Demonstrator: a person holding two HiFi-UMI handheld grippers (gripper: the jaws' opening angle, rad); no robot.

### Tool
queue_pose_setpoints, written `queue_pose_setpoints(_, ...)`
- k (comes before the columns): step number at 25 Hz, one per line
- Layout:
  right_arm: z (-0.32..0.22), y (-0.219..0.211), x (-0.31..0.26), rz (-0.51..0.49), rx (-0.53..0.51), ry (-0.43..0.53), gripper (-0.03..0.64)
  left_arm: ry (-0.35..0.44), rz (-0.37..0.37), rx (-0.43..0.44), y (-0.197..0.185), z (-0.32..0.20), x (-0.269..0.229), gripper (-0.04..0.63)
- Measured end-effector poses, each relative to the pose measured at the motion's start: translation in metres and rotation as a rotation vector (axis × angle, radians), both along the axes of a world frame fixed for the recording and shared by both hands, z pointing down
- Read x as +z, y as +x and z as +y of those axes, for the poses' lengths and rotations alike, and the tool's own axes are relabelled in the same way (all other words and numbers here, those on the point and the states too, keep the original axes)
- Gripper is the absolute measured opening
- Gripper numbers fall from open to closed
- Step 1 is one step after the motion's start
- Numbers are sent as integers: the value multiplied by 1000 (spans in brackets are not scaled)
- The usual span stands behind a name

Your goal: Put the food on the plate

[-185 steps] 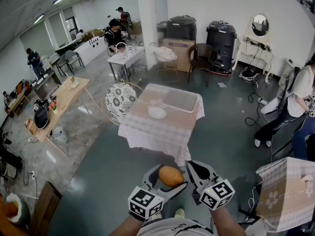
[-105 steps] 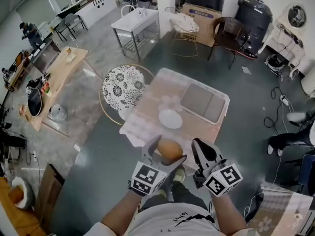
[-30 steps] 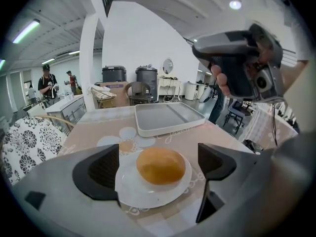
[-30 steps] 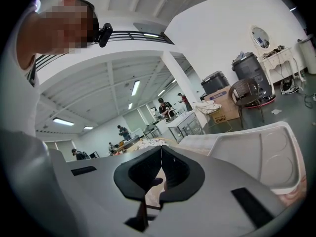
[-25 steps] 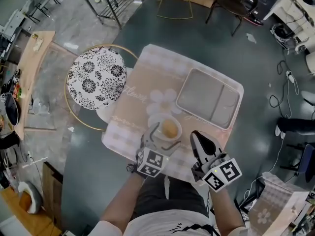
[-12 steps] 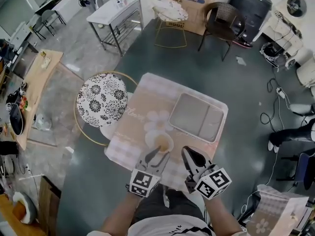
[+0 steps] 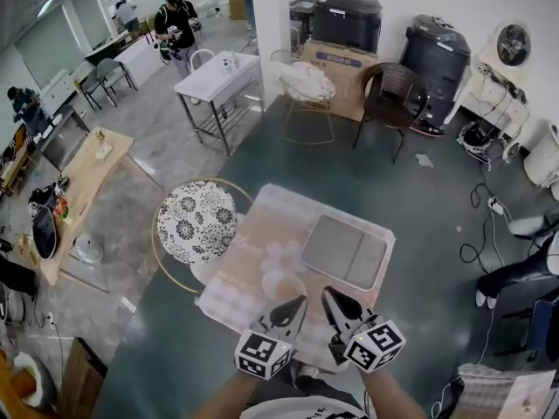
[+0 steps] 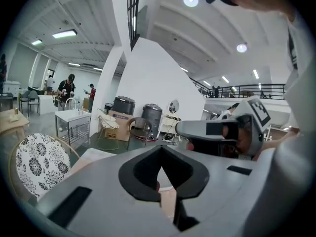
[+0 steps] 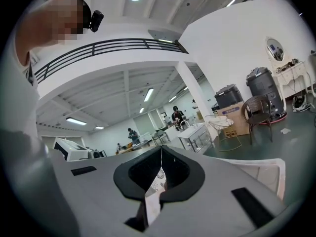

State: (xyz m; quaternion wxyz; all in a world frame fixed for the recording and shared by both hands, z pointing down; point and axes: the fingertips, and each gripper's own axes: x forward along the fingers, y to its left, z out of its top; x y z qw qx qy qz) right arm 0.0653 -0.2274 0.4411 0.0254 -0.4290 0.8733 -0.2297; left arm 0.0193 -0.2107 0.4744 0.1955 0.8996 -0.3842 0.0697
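A round brown piece of food (image 7: 287, 287) lies on the white plate (image 7: 272, 279), near the front edge of the pink checked table (image 7: 253, 238). My left gripper (image 7: 298, 303) hangs above and just in front of the plate, apart from the food. Its jaws have just been closing, and nothing is between them. In the left gripper view the left gripper (image 8: 160, 148) has its jaws together and empty. My right gripper (image 7: 329, 297) hovers beside it to the right, jaws together and empty. The right gripper view shows the right gripper (image 9: 161, 150) shut too.
A grey two-part tray (image 7: 345, 250) lies on the table behind the plate. A round chair with a black-and-white flower pattern (image 7: 196, 221) stands at the table's left. Further back are a metal table (image 7: 217, 78), chairs and several people.
The left gripper has let go of the food, which now rests on the plate, and its jaws have shut. Both grippers have risen away from the table, and the view has lifted.
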Motion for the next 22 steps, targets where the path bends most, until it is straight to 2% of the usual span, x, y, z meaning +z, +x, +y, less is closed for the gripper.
queue_pose_setpoints(3,5,5,-16,5,-10,18,14,29,37,3,12,4,-26,8)
queue_pose_setpoints(7,10,2,-39,6,-25,53,14,38,76,-35,14,3,-55,6)
queue_pose_setpoints(17,20,9,-78,7,-31,113,14,97,84,-86,19,8,-114,5)
queue_pose_setpoints(22,25,14,-89,45,-31,142,14,127,80,-115,15,12,-129,5)
